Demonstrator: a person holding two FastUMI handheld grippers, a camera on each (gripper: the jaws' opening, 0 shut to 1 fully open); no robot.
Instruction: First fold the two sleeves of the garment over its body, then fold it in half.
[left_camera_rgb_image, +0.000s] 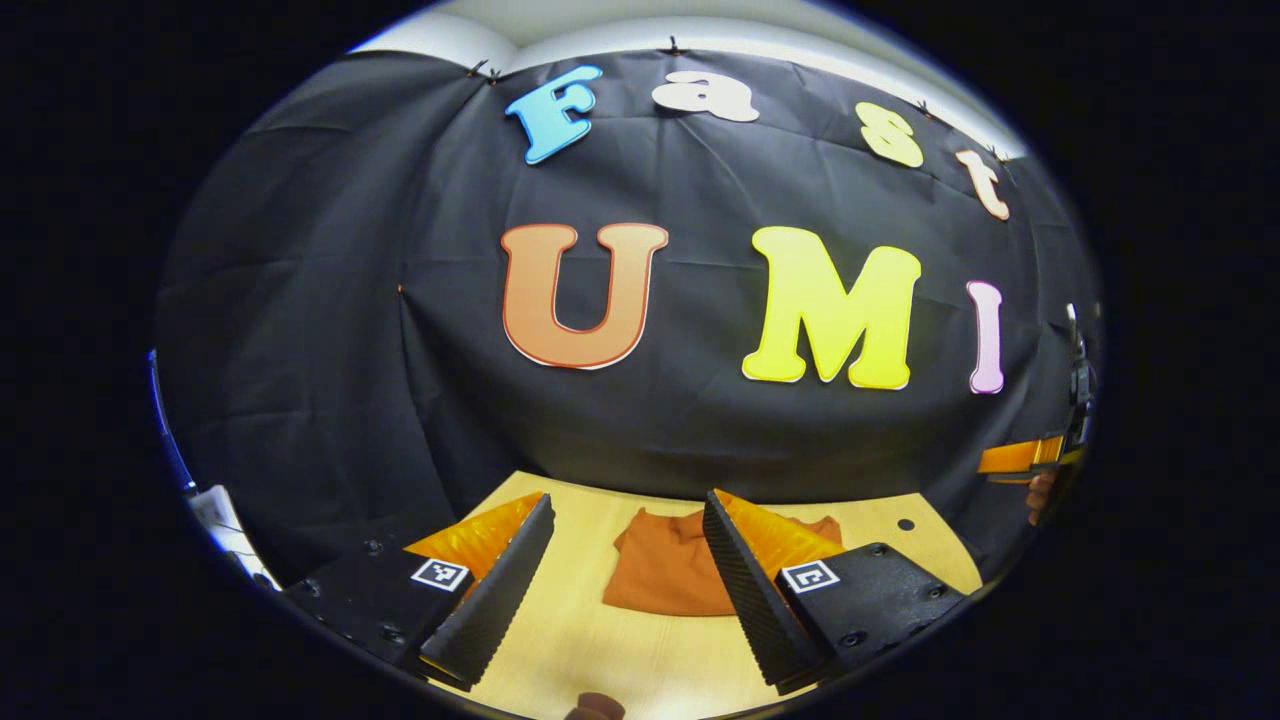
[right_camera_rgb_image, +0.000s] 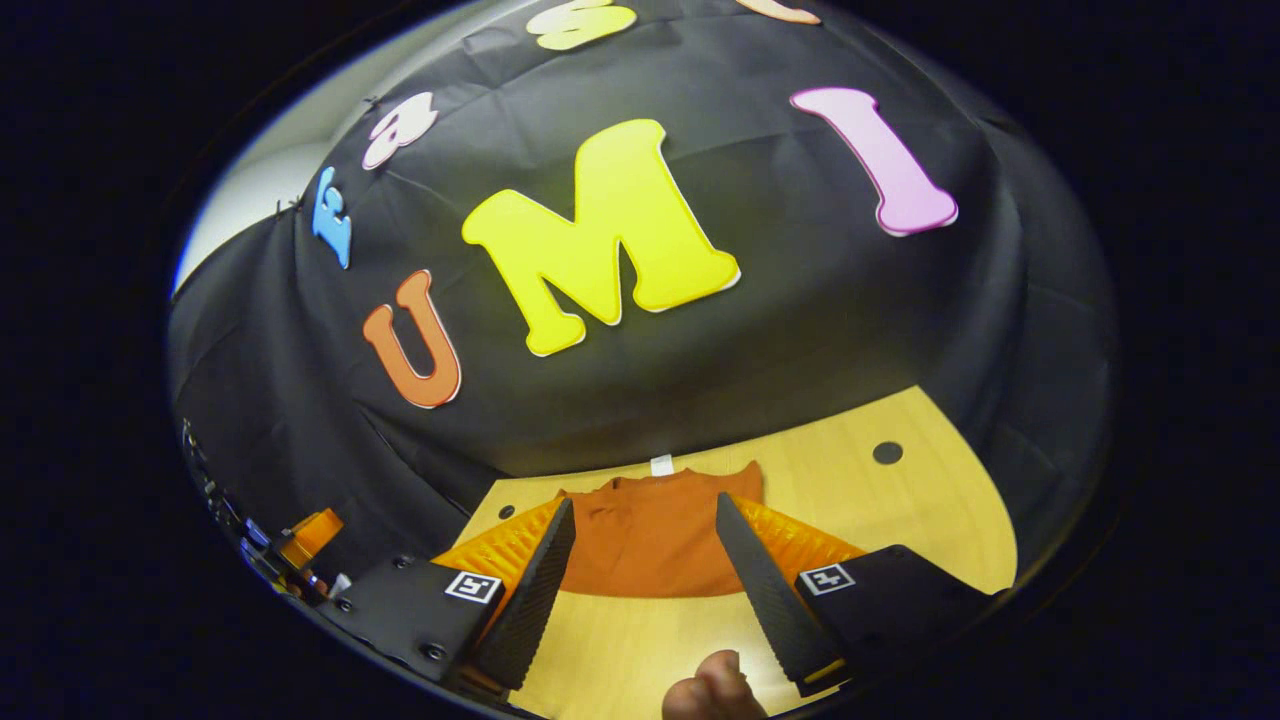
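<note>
Orange garment (left_camera_rgb_image: 665, 570), folded, lying on my wooden table (left_camera_rgb_image: 880, 520); my left gripper (left_camera_rgb_image: 625, 580) and right gripper (right_camera_rgb_image: 640, 580) both spread apart, holding nothing.

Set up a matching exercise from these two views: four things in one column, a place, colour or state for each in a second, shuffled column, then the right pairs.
Things:
1. rust-orange cloth garment
2. pale wooden table
3. left gripper
4. small dark round hole

States:
A. open, holding nothing
B. in the tabletop, right of the garment
C. lying in a compact shape on the table
D. under the garment

Pairs: 1-C, 2-D, 3-A, 4-B
</note>
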